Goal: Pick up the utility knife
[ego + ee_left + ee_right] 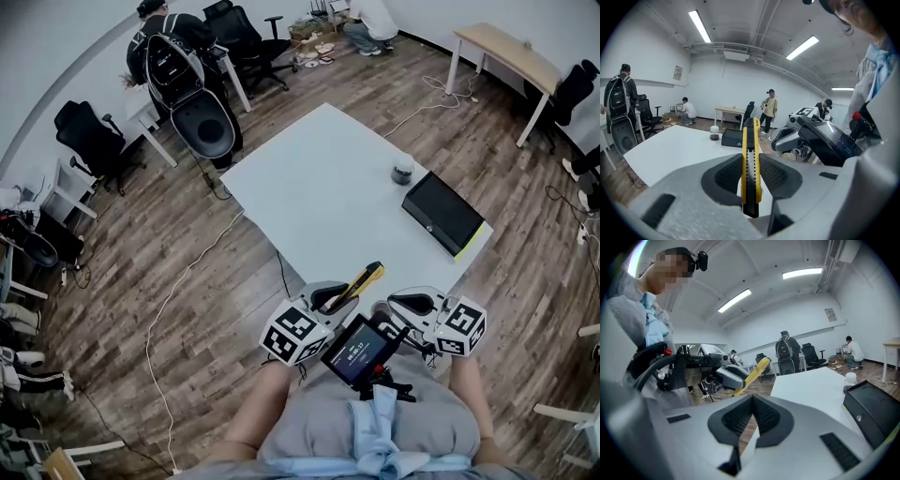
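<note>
Head, left gripper and right gripper views of a person standing at the near corner of a white table, a gripper in each hand. The left gripper is clenched on a yellow-and-black utility knife. In the left gripper view both ribbed pads press flat against the knife's yellow sides, the black slider track faces the camera, and the handle runs lengthwise through the grip, its rear end sticking out behind the pads. The knife is lifted clear of the table, held just off the near corner over the wood floor, with its front end pointing toward the tabletop. The right gripper hangs just beside the left, also off the table's near corner. Its own view shows the jaws brought together with nothing between them — the pads meet at the tips. On the table, toward its right edge, lie a black case with a yellow edge and, just beyond it, a small jar. A small lit screen is mounted at the person's chest, between and below the two grippers. Other people and black office chairs stand well beyond the table's far side.
</note>
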Available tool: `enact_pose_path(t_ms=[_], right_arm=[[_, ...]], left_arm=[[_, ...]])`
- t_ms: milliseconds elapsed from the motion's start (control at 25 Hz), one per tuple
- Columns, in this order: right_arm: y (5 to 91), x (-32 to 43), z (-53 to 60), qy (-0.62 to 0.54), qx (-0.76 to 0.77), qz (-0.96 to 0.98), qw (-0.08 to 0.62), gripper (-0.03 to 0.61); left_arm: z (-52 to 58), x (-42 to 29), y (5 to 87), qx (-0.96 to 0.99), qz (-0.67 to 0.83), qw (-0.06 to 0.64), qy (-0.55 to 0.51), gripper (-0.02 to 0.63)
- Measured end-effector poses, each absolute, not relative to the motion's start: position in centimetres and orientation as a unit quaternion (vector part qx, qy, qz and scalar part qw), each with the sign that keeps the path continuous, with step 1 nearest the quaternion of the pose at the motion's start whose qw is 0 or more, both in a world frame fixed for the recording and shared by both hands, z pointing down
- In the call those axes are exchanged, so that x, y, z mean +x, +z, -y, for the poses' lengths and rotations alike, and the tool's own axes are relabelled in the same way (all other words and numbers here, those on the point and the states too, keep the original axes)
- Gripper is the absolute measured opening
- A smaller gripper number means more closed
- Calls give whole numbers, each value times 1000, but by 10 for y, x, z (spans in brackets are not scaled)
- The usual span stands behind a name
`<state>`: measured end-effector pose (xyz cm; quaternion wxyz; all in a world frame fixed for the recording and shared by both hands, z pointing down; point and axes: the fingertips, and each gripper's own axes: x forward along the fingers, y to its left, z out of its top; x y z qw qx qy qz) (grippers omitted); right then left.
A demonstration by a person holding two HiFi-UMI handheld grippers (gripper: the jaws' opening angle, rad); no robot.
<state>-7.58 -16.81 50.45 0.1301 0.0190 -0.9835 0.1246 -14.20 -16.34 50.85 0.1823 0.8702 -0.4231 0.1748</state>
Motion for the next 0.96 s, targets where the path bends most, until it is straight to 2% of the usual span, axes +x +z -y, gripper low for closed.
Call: enact_pose_path(t_ms=[960], right_arm=[[503,-77,158,132,29,982,129,28]], left_arm=[[155,-141,508,875,409,177,190,123]])
